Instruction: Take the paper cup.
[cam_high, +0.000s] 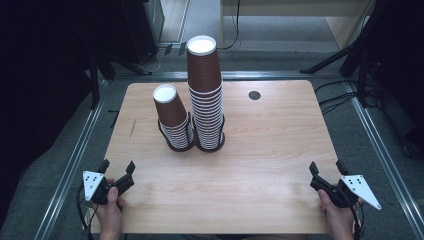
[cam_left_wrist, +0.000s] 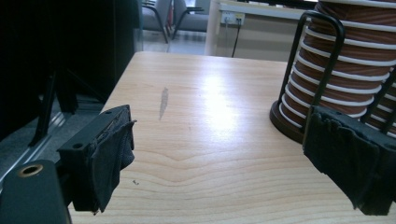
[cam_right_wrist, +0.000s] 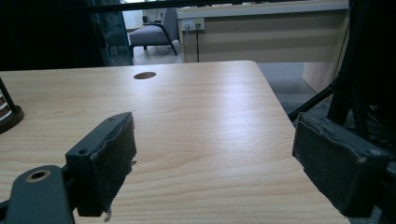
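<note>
— Well, the high view?
— Tall stack and short stack stand mid-table, toward the far edge. Left gripper and right gripper rest at the near corners, both spread and empty.
— The gripper views?
— The left gripper view cuts off the short stack. The right gripper view cuts off the holder base.

No text, label, brand, number or sign can be read in any of the views. The brown ribbed paper cups with white rims carry no print that can be made out, the light wooden tabletop is unmarked, and the grey three-cornered plates on the hand-held grippers show small dark dots, not characters.
</note>
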